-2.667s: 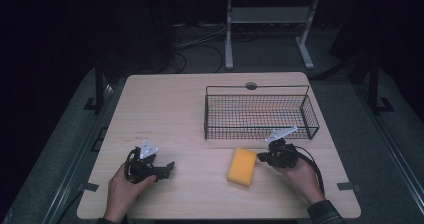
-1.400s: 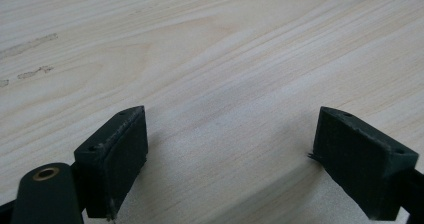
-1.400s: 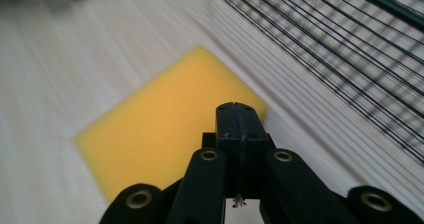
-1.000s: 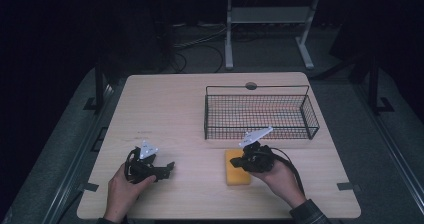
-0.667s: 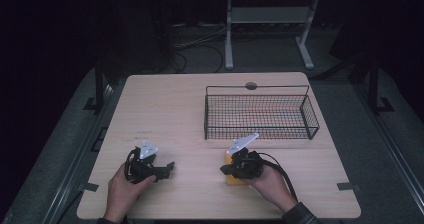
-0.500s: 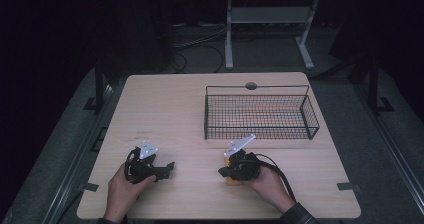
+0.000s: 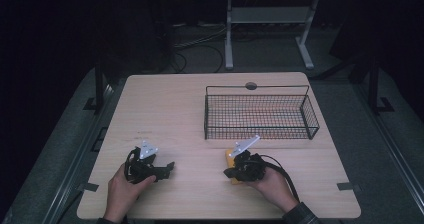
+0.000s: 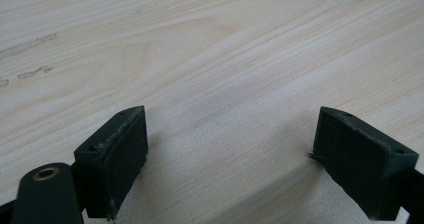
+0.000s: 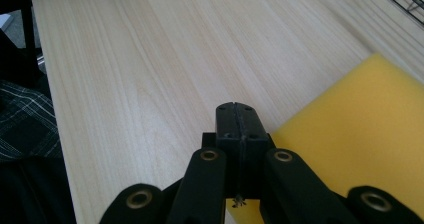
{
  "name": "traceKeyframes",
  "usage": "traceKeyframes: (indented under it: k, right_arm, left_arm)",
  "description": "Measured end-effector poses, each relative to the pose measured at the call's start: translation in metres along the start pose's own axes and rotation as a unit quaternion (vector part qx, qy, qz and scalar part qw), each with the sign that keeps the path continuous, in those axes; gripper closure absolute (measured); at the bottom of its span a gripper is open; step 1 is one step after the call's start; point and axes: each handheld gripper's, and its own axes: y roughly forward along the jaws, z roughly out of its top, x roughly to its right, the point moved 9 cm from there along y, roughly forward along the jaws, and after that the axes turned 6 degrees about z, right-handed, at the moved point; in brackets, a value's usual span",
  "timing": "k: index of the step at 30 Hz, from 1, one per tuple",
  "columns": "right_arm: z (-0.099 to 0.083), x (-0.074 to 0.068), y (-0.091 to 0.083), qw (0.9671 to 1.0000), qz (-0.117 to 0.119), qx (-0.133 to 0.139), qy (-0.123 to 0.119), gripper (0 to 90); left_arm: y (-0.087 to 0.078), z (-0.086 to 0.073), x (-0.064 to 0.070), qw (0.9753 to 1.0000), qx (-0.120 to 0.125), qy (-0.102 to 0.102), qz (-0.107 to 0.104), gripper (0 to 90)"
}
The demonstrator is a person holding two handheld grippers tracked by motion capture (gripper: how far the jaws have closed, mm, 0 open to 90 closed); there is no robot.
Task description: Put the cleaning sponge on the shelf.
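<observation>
My right tongs (image 9: 239,126) are pressed fully together: in the right gripper view the two black jaws meet along a thin seam with nothing between them. Their closed tip sits low over the yellow sponge (image 9: 360,134), at the sponge's near-left edge, with the foam spreading out to the right of the jaws. Whether the tip actually touches the foam I cannot tell from here. In the high view the right tongs (image 7: 231,173) lie over the sponge (image 7: 230,156), which peeks out as a small yellow patch on either side of the black body. The sponge rests flat on the desk (image 7: 175,109), just in front of the wire basket (image 7: 260,111), near the basket's front-left corner and outside it.

My left tongs (image 8: 227,154) are spread wide. In the left gripper view the two pads stand far apart with bare wood grain between them, and they hold nothing. In the high view the left tongs (image 7: 167,167) rest low on the desk, well to the left of the basket and well apart from the sponge, with my left hand (image 7: 122,189) wrapped around the body. My right hand (image 7: 272,186) grips the other tool, its cable looping back toward the desk's front edge.
</observation>
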Motion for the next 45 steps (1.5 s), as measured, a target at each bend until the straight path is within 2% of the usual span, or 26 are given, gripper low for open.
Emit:
traceKeyframes:
  k: [14, 22, 31, 35, 38, 42, 45]
  right_arm:
    - [-0.016, 0.013, -0.017, 0.9997, -0.016, 0.002, 0.020, 89.6]
    - [-0.025, 0.027, -0.031, 0.9988, -0.033, 0.005, 0.037, 89.6]
    - [-0.030, 0.032, -0.038, 0.9987, -0.031, 0.005, 0.040, 89.5]
    - [-0.026, 0.030, -0.042, 0.9991, -0.025, 0.002, 0.035, 86.1]
    - [-0.022, 0.030, -0.047, 0.9990, -0.029, 0.005, 0.032, 82.9]
    - [-0.019, 0.031, -0.053, 0.9990, -0.031, 0.004, 0.033, 74.4]
    - [-0.015, 0.035, -0.059, 0.9984, -0.046, 0.002, 0.033, 69.0]
  left_arm:
    - [0.000, 0.000, 0.000, 1.0000, 0.000, 0.000, 0.000, 13.4]
    - [0.000, 0.000, 0.000, 1.0000, 0.000, 0.000, 0.000, 13.4]
    - [0.000, 0.000, 0.000, 1.0000, 0.000, 0.000, 0.000, 13.4]
    - [0.000, 0.000, 0.000, 1.0000, 0.000, 0.000, 0.000, 13.4]
    - [0.000, 0.000, 0.000, 1.0000, 0.000, 0.000, 0.000, 13.4]
    - [0.000, 0.000, 0.000, 1.0000, 0.001, 0.000, 0.000, 13.4]
    - [0.000, 0.000, 0.000, 1.0000, 0.000, 0.000, 0.000, 13.4]
